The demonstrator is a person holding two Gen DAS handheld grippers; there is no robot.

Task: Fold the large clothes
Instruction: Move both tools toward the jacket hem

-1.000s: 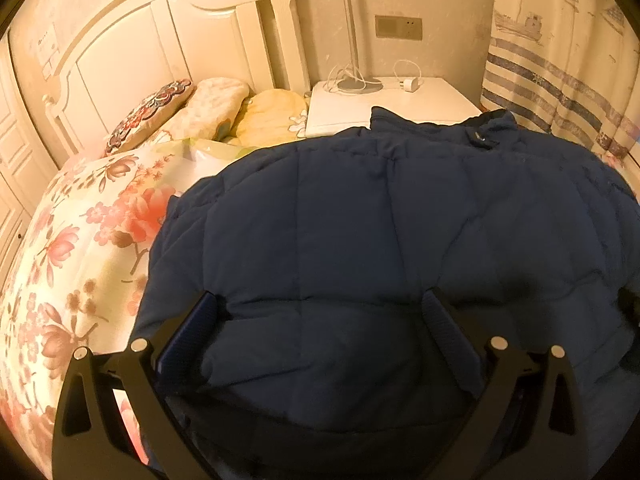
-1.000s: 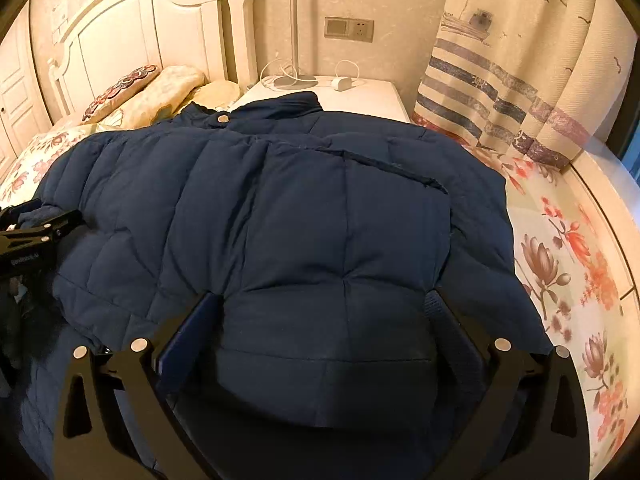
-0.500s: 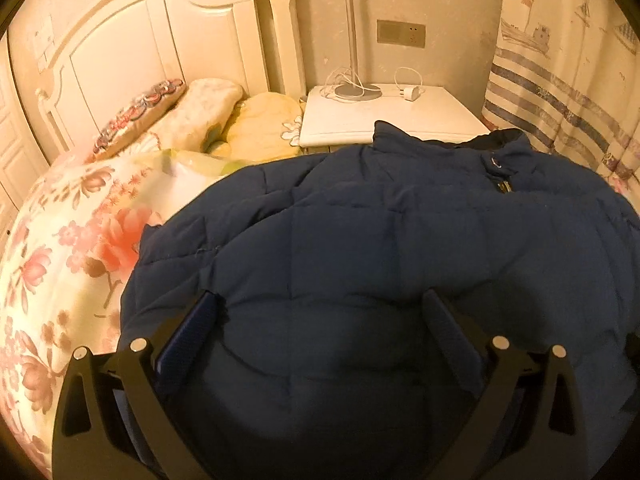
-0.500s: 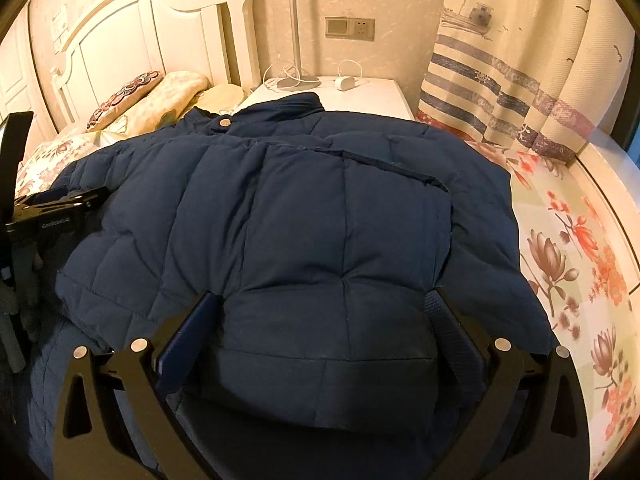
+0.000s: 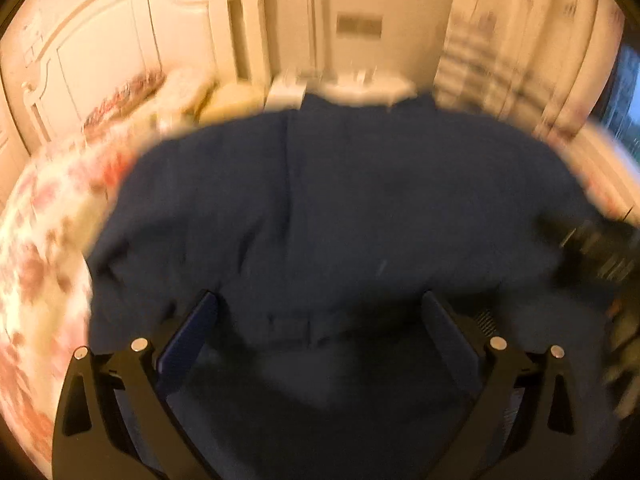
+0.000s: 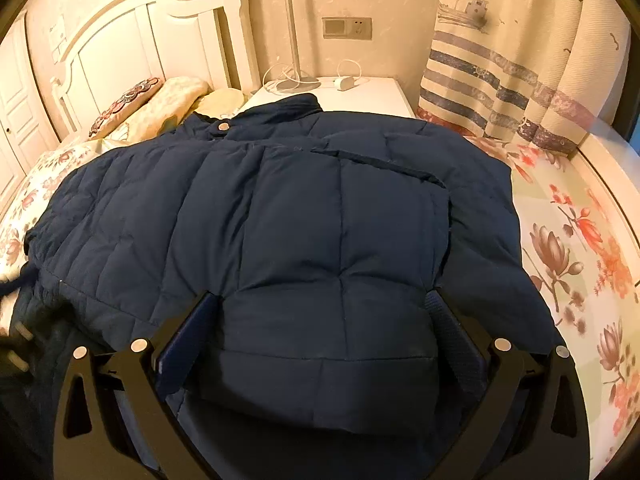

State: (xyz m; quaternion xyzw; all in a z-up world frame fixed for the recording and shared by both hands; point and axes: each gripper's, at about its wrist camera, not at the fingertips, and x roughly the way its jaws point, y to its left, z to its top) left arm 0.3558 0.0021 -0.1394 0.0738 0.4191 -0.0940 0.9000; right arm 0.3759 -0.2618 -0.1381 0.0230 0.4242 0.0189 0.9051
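Jacket (image 6: 320,216): a dark blue quilted one, spread across the floral bedspread (image 6: 580,248). Its collar (image 6: 280,110) points away from you toward the white nightstand (image 6: 372,94), and its hem lies nearest your tools. The long axis therefore runs straight ahead of both grippers, from hem to collar.

Right gripper (image 6: 324,320): jaws stand wide apart, and a folded panel or sleeve of the jacket sits between them. The fingers (image 6: 188,344) flank the fabric but do not pinch it. You have nothing in hold on this side.

Left gripper (image 5: 320,320): that view is heavily blurred. The jaws show wide apart above dark fabric, with no fold visibly clamped. Whether the tips touch the cloth cannot be told.

Position finding: both tools stand at the hem end, the left toward the side of the pillows (image 6: 160,100), the right toward the side of the striped curtain (image 6: 500,80). The right gripper looks nearer the folded panel on the curtain side. The open left half of the jacket lies nearer your left gripper.

Judgement: a fold along the long axis would bring the left half across toward the curtain side, or a fold across it would carry the hem up toward the collar. Either calls for a firm pinch first, since the padding looks thick and springy.
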